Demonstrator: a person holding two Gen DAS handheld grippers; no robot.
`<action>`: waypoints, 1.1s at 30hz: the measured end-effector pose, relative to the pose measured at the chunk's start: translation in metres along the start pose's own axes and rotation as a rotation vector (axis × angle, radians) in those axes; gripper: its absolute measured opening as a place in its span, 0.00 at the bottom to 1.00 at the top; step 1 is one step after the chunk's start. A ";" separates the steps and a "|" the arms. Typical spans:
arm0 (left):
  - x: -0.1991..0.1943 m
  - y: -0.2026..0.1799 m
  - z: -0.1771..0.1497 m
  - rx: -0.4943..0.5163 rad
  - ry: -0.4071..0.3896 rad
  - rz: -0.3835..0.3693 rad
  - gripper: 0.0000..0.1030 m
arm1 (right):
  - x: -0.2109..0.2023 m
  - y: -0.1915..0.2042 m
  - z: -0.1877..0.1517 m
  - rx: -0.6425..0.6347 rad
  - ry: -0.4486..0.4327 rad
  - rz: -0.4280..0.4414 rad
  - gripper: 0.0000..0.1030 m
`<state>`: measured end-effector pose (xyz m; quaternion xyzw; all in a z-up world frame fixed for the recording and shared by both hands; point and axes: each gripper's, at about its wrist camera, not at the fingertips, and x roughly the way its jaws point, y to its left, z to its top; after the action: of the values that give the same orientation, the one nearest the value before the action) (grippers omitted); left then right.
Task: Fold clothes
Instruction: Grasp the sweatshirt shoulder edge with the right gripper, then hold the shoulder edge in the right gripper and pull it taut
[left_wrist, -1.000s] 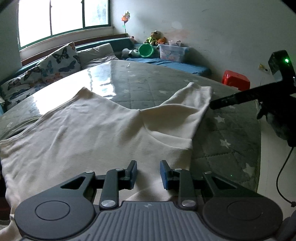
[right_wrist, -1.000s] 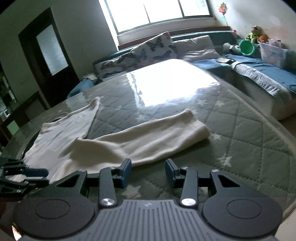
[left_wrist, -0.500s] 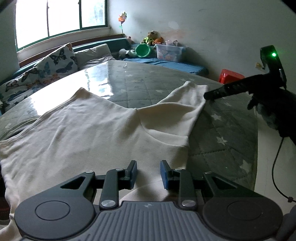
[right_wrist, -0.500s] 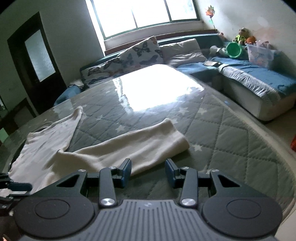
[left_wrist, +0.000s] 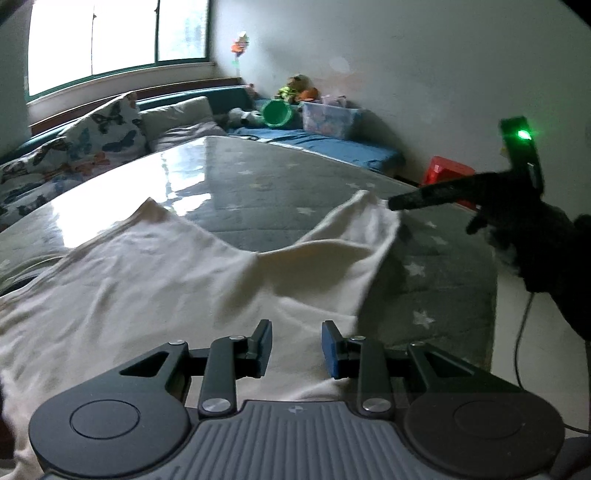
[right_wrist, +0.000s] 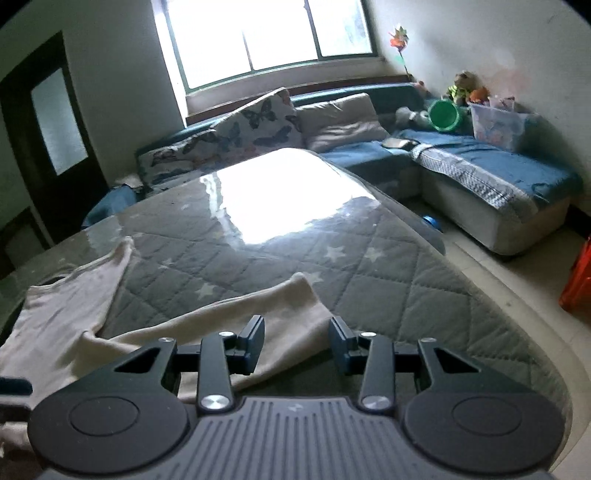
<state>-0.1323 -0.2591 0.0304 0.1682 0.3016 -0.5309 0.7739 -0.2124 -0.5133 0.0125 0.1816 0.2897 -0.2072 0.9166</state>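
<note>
A cream long-sleeved top (left_wrist: 155, 280) is spread flat on the quilted star-patterned table cover (left_wrist: 424, 266), its body lying nearest the left gripper (left_wrist: 296, 345) and one sleeve (right_wrist: 236, 325) stretched away along the cover; the sleeve's long axis is seen to run from the body on the left out to the cuff (right_wrist: 306, 291) on the right in the right wrist view. The right gripper (right_wrist: 296, 341) is placed directly over that cuff end, with the fabric lying below and between its fingers; its jaws have just been closing a little, yet they are parted and nothing is pinched (no pad is seen pressing the cloth). The left gripper's jaws are likewise held apart over the body, gripping nothing. The cuff is judged to be nearer the right hand, so the sleeve would be taken there and carried back across the body, towards the left.
</note>
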 end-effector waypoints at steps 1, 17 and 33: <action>0.003 -0.003 0.001 0.008 0.002 -0.006 0.31 | 0.004 -0.001 0.002 -0.005 0.010 0.000 0.34; 0.018 -0.015 -0.005 0.041 0.046 -0.046 0.32 | 0.010 0.000 0.008 -0.041 -0.031 -0.043 0.09; 0.019 -0.017 -0.007 0.066 0.048 -0.054 0.37 | -0.006 0.039 0.011 -0.225 -0.071 -0.049 0.19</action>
<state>-0.1452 -0.2752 0.0140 0.1981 0.3067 -0.5571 0.7458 -0.1930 -0.4838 0.0328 0.0631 0.2827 -0.2020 0.9356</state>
